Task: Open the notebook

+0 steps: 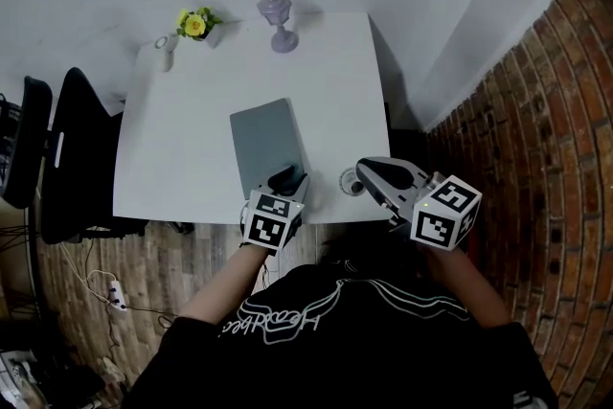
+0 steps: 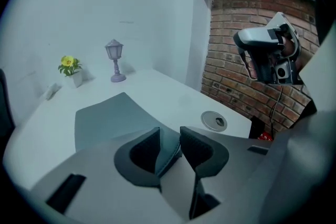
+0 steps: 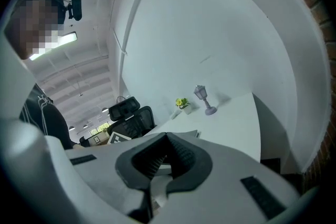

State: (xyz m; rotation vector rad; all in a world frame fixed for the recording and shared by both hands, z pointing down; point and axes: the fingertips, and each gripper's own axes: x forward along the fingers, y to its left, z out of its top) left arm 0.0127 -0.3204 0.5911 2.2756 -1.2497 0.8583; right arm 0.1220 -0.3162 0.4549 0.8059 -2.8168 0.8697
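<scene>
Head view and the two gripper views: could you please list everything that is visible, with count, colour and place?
table: 1, white, centre
notebook: 1, grey, table's near part
lamp: 1, purple, table's far edge
flower pot: 1, white, yellow flowers, left of the lamp
grommet: 1, grey, round, table's near right
chair: 1, black, left of the table
power strip: 1, white, floor, lower left
brick wall: 1, red-brown, right
left gripper: 1, grey, jaws apart around the notebook's near corner
right gripper: 1, grey, jaws together, empty
</scene>
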